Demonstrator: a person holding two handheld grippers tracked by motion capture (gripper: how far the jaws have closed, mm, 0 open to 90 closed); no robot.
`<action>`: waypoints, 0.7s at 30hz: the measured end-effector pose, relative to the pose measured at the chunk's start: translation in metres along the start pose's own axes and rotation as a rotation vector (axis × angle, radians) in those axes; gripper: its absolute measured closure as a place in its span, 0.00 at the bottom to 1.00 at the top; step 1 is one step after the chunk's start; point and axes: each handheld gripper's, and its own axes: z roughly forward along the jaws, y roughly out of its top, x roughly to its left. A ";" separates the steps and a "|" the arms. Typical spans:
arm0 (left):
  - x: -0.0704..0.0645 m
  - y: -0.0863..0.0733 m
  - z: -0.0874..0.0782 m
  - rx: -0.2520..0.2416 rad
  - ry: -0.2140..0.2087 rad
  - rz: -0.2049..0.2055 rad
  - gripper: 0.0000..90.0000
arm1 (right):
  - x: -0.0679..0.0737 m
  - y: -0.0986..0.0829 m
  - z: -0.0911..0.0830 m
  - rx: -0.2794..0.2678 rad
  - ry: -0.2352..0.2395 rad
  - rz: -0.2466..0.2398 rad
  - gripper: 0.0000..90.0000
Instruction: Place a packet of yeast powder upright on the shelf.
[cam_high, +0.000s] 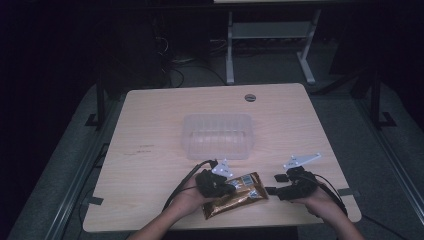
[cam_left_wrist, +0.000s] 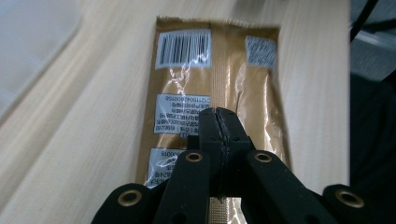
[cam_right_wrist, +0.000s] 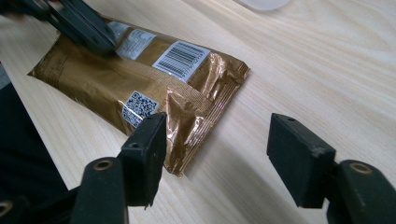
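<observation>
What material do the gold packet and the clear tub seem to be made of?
Packet: probably metallised plastic film, glossy gold; it crinkles, glints and has a ribbed sealed end.
Tub: likely thin clear plastic, slightly cloudy; the table shows through its walls.

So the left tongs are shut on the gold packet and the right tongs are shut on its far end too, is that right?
Not quite: the left tongs are shut on the gold packet, but the right gripper view shows the right tongs open, beside its corner.
</observation>
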 end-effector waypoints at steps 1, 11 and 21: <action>-0.001 0.000 0.002 -0.001 0.002 -0.005 0.99 | 0.000 0.000 0.000 -0.002 0.002 0.001 0.40; -0.003 -0.001 0.009 0.046 0.009 0.004 1.00 | 0.002 0.003 0.007 0.007 0.053 0.029 0.37; -0.003 -0.001 0.009 0.053 0.010 0.009 1.00 | -0.005 0.012 0.032 0.043 0.187 0.105 0.31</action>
